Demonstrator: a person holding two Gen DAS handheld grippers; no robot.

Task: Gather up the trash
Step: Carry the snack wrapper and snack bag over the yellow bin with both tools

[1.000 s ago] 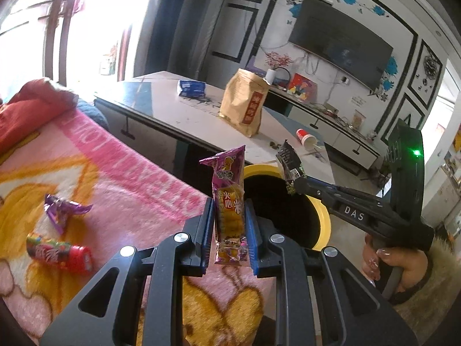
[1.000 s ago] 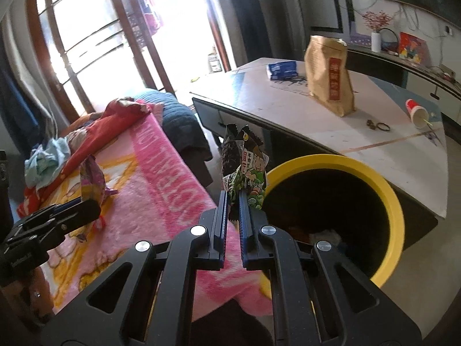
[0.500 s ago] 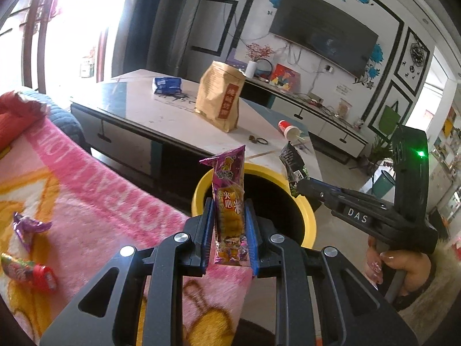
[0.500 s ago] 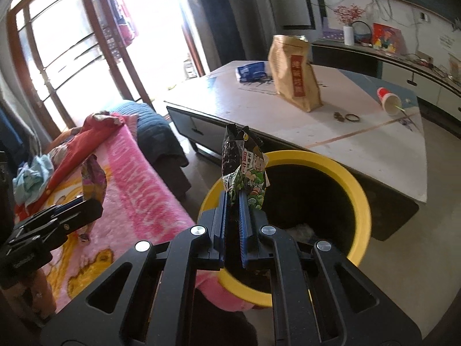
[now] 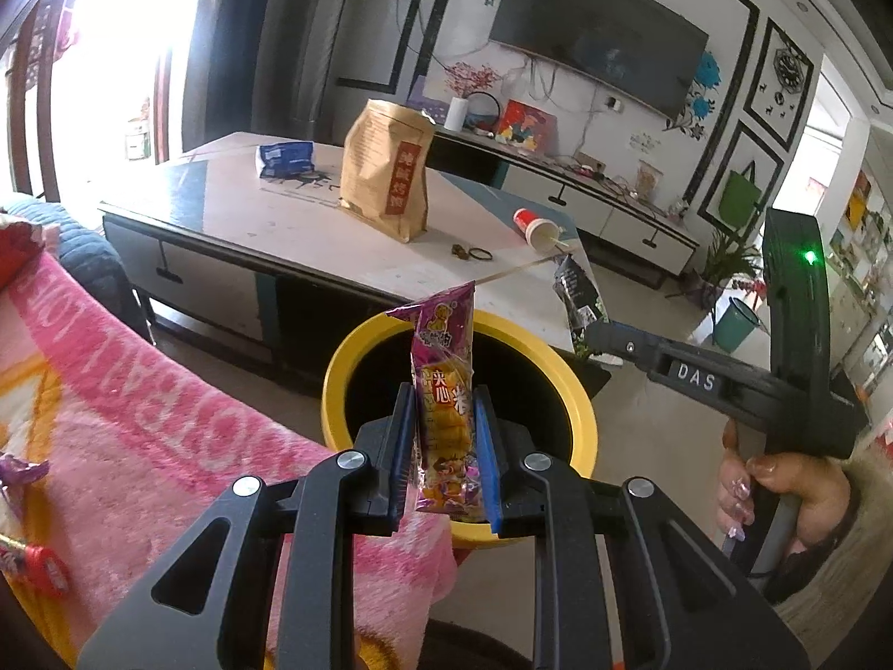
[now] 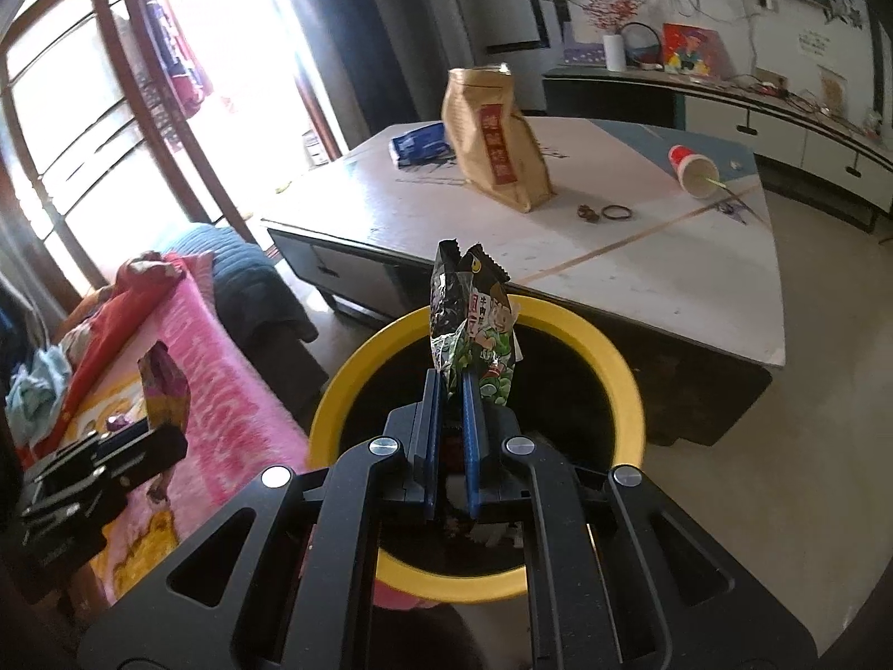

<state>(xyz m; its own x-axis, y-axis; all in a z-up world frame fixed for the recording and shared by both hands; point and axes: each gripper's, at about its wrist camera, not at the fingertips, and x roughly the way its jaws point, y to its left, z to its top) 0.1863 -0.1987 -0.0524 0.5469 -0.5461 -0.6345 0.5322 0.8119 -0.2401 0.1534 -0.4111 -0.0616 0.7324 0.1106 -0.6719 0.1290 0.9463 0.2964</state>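
My left gripper [image 5: 445, 399] is shut on a purple and yellow snack wrapper [image 5: 445, 385], held upright over the near rim of a yellow trash bin [image 5: 341, 357]. My right gripper [image 6: 450, 385] is shut on a black and green snack wrapper [image 6: 471, 329], held above the open bin [image 6: 625, 374]. The right gripper also shows in the left wrist view [image 5: 583, 332] at the bin's right side. The left gripper shows at the left of the right wrist view [image 6: 162, 435].
A pink blanket [image 5: 139, 402] with more wrappers [image 5: 33, 558] lies left of the bin. Behind the bin is a low table [image 6: 697, 279] with a brown paper bag [image 6: 497, 139], a blue packet [image 6: 418, 142] and a tipped red cup [image 6: 692, 167].
Both grippers have moved with their wrappers from over the blanket toward the bin, which now lies directly below them. Both stay shut.
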